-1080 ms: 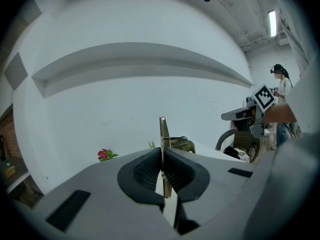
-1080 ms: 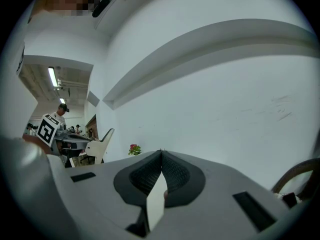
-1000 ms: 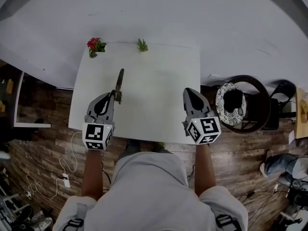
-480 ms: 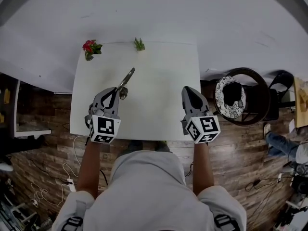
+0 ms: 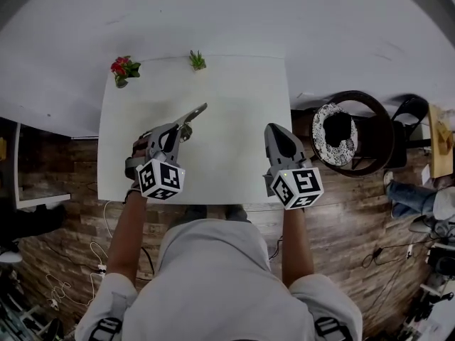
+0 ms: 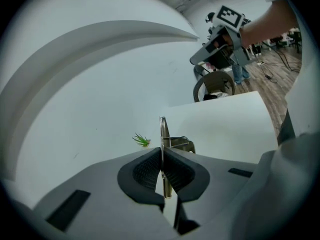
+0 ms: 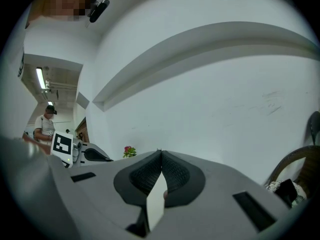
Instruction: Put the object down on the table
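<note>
A slim metal tool (image 5: 196, 113) sticks out from my left gripper (image 5: 182, 127), which is shut on its near end above the left half of the white table (image 5: 242, 98). The tool's tip points to the far right. In the left gripper view the tool (image 6: 163, 133) stands edge-on between the pressed pads of that gripper (image 6: 162, 156), over the table (image 6: 225, 126). My right gripper (image 5: 274, 131) hovers at the table's right side, shut with nothing in it; its pads meet in the right gripper view (image 7: 160, 156).
A red flower pot (image 5: 121, 69) and a small green plant (image 5: 197, 60) stand at the table's far edge. A round dark chair with a patterned cushion (image 5: 340, 135) is just right of the table. Wooden floor and cables lie around it.
The left gripper has turned clockwise, swinging the tool's tip from straight away toward the far right. The right gripper has held still.
</note>
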Demonstrator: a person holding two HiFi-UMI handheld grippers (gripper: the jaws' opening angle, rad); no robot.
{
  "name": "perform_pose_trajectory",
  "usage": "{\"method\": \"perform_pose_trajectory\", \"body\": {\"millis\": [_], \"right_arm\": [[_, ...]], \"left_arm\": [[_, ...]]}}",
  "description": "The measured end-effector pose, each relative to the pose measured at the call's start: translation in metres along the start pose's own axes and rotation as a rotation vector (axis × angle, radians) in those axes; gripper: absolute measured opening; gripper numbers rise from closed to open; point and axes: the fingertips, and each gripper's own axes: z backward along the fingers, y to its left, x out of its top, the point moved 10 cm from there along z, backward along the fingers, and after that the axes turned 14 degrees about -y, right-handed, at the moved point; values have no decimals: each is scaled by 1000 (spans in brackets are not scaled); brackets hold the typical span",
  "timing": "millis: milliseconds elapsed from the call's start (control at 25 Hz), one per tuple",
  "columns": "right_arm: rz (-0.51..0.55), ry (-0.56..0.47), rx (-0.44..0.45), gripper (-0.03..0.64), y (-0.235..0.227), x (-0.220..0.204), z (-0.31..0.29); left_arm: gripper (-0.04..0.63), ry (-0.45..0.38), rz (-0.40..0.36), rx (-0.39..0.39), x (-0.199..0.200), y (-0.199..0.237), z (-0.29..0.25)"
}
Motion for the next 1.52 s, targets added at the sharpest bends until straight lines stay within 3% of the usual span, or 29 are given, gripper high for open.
{"method": "perform_pose_trajectory", "body": {"millis": [600,1200,1520], "right_arm": [[7,58,22,9,7,-12,-16],[-19,139,20,9,4,-31,-30],[-23,158,21,9,-6,-34,-36]], "left_arm": [[21,125,-199,-149,-43,-26,-49],[21,226,-280,-276,-88,-46,-99],[21,248,-299,-283,-93,-49,-111]]}}
